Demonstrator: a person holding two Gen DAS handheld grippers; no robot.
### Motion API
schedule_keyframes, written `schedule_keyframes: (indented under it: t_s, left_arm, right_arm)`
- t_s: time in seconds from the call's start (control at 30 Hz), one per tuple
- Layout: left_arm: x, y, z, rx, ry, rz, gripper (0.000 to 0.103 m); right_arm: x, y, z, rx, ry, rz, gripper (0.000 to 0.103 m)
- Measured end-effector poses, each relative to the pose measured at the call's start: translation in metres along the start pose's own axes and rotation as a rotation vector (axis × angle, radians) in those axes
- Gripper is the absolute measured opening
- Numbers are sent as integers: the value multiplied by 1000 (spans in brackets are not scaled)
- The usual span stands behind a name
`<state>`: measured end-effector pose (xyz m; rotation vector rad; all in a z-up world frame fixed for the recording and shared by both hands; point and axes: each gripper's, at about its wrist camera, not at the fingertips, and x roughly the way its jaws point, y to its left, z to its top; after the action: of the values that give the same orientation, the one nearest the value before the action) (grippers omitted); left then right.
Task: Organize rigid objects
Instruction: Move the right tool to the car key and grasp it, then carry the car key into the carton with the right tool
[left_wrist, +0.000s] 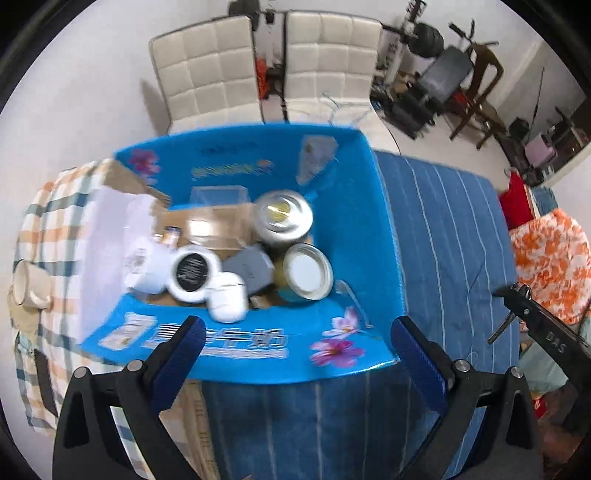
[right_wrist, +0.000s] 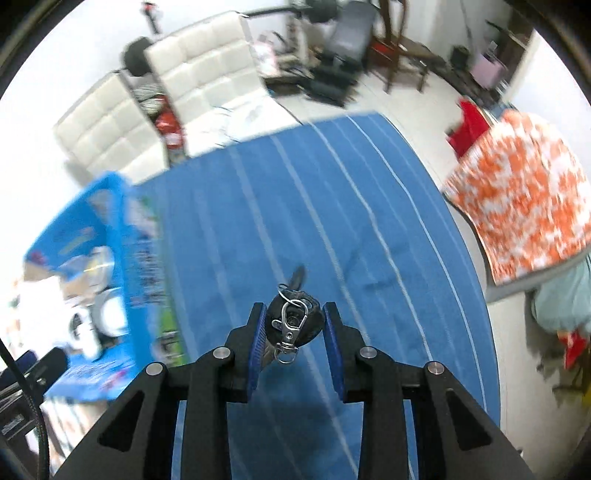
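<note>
Only the left view shows jars (left_wrist: 192, 273) in the box (left_wrist: 369, 229); left gripper (left_wrist: 297, 332) gapes empty. A black key (right_wrist: 293, 321) with clip is clamped by the right gripper (right_wrist: 293, 323).

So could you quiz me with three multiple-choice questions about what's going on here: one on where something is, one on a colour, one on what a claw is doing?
1. Where do the jars and tins sit?
A. inside the blue box
B. on a chair
C. on the floor

2. What colour is the striped cloth?
A. red
B. blue
C. green

3. What is the right gripper doing?
A. hanging open and empty
B. holding a key fob
C. holding a mug

Answers:
1 A, they lie within the blue box.
2 B, the striped cloth is blue.
3 B, the right gripper clamps the key fob.
</note>
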<state>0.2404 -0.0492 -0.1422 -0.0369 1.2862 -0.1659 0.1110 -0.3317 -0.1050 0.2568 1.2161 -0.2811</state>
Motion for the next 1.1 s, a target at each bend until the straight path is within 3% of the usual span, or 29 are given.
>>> schedule_keyframes:
  t_s: [0.2,0.33,0.47,0.67,0.9,1.1]
  left_arm:
    - [-39,66,19,-86,-103,68,103]
    - [-41,114,33,-137,-134,118,103]
    - [-15,161,45,-169,-101,175,103]
    - [37,208,52,-166,-13,202,103]
    - [75,228,62,-129,59,111,103]
    - [92,231,74,-94,76,78,103]
  right_arm:
    - [-36,84,10,-105,-25,171,33]
    - [-29,151,22,-165,5,299,33]
    - [2,217,32,-213,92,405,33]
    - [62,304,34,-279,188,419,33]
    - [113,352,45,-319,225,392,33]
    - [145,374,56,-330,265,372,33]
